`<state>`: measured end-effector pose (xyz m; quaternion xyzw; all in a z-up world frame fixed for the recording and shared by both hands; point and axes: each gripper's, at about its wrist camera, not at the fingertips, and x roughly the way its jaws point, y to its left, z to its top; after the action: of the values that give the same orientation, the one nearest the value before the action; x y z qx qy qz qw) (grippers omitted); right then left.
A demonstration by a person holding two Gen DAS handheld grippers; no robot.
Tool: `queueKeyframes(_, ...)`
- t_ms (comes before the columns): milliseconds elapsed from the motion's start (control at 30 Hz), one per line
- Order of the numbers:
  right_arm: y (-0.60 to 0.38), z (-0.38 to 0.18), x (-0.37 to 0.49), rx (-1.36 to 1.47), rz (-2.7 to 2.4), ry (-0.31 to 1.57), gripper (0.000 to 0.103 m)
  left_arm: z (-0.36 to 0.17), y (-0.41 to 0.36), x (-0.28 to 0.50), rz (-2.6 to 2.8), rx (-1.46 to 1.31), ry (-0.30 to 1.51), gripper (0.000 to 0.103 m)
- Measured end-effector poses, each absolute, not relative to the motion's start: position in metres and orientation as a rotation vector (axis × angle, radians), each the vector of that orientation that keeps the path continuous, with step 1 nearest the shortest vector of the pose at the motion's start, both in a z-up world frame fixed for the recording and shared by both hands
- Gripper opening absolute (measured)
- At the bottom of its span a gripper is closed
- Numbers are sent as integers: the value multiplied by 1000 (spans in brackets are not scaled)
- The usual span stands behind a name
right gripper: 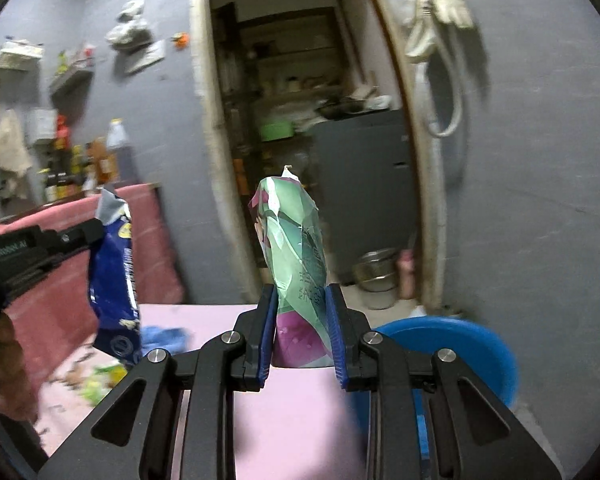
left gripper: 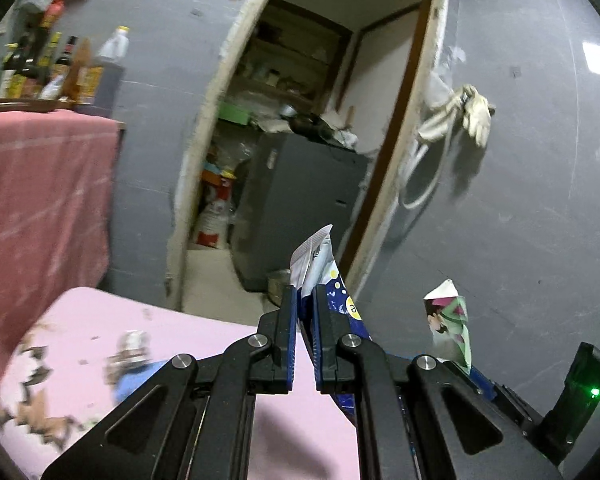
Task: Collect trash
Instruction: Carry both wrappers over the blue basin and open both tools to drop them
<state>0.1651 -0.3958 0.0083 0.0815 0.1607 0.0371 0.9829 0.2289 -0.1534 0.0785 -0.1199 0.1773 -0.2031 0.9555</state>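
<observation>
Closest to my left wrist lens is the left claw (left gripper: 305, 304), its jaws nearly together and clamped on a blue snack wrapper (left gripper: 327, 276). The wrapper's torn silver top sticks up past the fingertips, and its blue body runs down behind the right-hand finger. Below the claw lies the pink table (left gripper: 204, 340), with small scraps and a blurred crumpled piece (left gripper: 132, 346) on its left part. Off to the right, the green wrapper (left gripper: 450, 320) pokes up beside my claw, above the other tool. A red cloth (left gripper: 40, 184) hangs at left, with bottles (left gripper: 40, 68) standing above it. A pair of pale gloves (left gripper: 470, 110) hangs on the grey wall beside the doorway.

From the right wrist lens, the right claw (right gripper: 302, 308) is partly closed, its blue pads pressing both sides of the green wrapper (right gripper: 296, 248), which stands upright between them and rises well above the fingertips. This view alone shows a blue basin (right gripper: 460, 344) just right of the claw, at the table's edge, and metal bowls (right gripper: 376, 272) on the floor inside the doorway. At left I see the left claw (right gripper: 94, 230) from the side, the blue snack wrapper (right gripper: 114, 292) hanging from it above the table, and more litter (right gripper: 100, 384) on the pink surface beneath.
</observation>
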Motion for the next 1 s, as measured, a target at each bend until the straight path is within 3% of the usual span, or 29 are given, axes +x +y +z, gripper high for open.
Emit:
queueKeyframes(367, -481, -53, 202, 248, -54, 478, 24, 20, -270, 306, -461, -147, 586, 5)
queueKeyframes(833, -508, -99, 215, 337, -89, 672, 31, -69, -320, 351, -438, -69, 887, 7)
queueKeyframes(1000, -512, -101, 217, 356, -95, 698, 32, -77, -318, 350, -432, -82, 910, 20)
